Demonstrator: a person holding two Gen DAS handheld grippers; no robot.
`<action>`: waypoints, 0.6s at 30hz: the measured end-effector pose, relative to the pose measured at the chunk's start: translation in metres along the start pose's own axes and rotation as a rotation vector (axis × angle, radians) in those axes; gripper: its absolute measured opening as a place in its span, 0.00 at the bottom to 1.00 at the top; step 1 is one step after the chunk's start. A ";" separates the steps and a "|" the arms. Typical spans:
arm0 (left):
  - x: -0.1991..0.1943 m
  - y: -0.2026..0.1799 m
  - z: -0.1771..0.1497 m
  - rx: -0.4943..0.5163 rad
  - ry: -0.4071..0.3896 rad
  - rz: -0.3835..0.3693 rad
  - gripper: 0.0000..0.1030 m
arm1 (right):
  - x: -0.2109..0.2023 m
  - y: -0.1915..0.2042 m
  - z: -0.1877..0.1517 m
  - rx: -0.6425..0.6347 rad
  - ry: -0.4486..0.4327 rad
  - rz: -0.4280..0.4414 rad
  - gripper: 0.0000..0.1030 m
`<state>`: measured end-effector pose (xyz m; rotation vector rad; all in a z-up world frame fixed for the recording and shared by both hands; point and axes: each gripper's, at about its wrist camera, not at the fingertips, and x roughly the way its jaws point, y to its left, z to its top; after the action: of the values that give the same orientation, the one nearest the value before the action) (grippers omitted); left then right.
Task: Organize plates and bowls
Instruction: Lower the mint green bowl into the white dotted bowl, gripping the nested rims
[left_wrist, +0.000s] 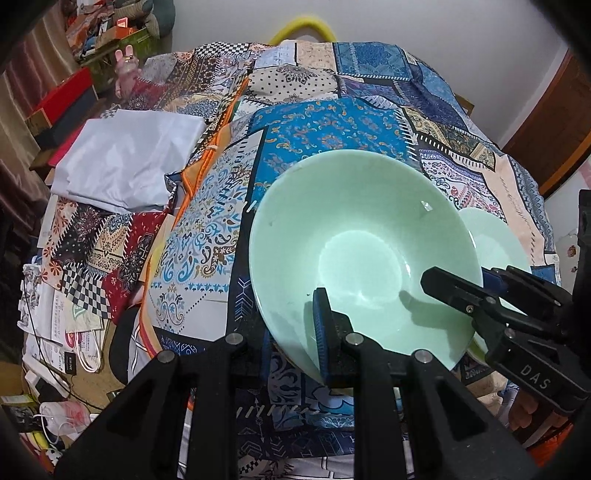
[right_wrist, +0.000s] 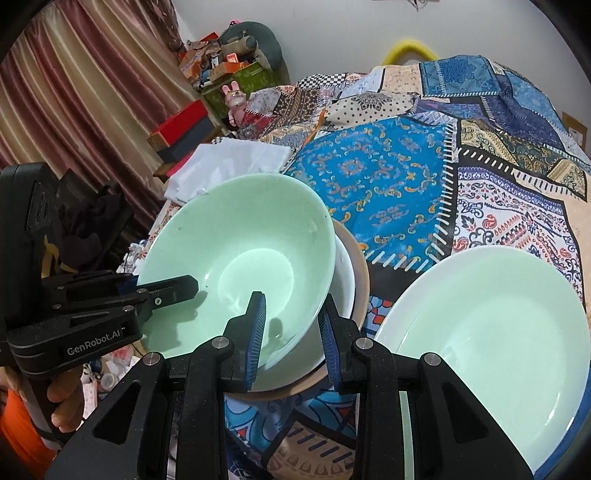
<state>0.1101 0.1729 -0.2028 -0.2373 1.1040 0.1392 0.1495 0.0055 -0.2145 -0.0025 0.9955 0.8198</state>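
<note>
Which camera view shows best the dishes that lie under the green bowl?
The right wrist view. There the green bowl sits in a white dish, which rests on a tan dish; both rims show. In the left wrist view the green bowl hides them.

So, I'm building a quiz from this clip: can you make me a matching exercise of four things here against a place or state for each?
Things:
1. green bowl
2. green plate
3. white folded cloth
4. pink rabbit figure

Places or states:
A. lies flat on the patchwork cloth, no gripper on it
B. stands at the far edge, near the boxes
C. gripped at its rim by both grippers, over a white dish
D. lies crumpled past the bowl, toward the curtain side

Pairs: 1-C, 2-A, 3-D, 4-B
</note>
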 end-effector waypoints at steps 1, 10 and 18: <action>0.001 0.000 0.000 0.003 0.003 0.003 0.19 | 0.001 0.000 -0.001 0.001 0.004 0.002 0.26; 0.013 0.002 -0.004 0.011 0.029 0.047 0.19 | 0.005 -0.002 -0.004 -0.003 0.021 0.013 0.26; 0.014 0.001 -0.007 0.024 0.016 0.070 0.19 | 0.000 -0.003 -0.002 -0.007 0.015 0.003 0.27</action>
<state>0.1098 0.1722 -0.2184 -0.1789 1.1300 0.1866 0.1502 0.0030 -0.2169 -0.0134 1.0067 0.8268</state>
